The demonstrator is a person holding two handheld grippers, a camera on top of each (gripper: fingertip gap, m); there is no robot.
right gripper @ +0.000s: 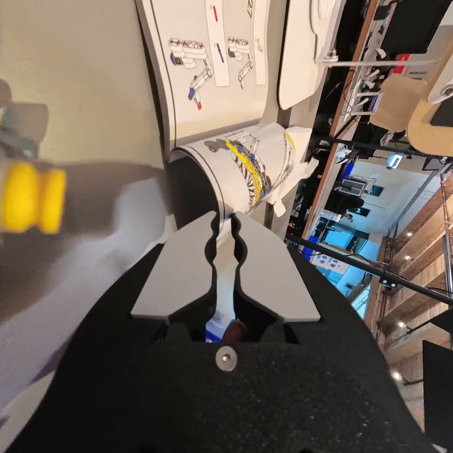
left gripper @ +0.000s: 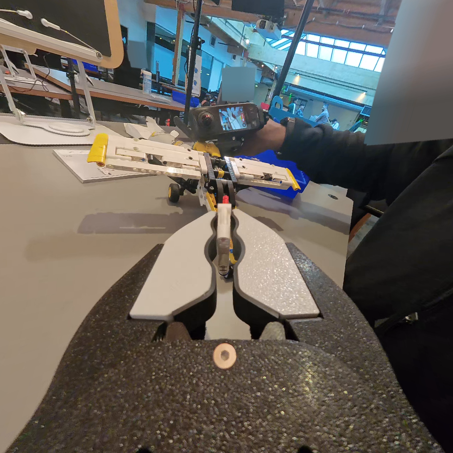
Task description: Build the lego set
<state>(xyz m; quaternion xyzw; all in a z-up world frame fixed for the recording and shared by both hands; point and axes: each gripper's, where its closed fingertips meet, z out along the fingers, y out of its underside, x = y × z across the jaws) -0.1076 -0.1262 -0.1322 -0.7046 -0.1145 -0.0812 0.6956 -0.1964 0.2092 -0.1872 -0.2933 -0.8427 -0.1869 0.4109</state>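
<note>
Between left tool (left gripper: 224, 215) pads, plane tail (left gripper: 224, 220)

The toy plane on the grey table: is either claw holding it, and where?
The left claw pinches the white-and-yellow brick-built plane by its narrow white tail piece. The right claw holds nothing.

Booklet (right gripper: 220, 61): printed digits beside build diagrams, wording withheld | curled page (right gripper: 245, 176): fine print was unreadable | tub label (left gripper: 147, 82): too small | camera screen (left gripper: 231, 117): marks were illegible
</note>
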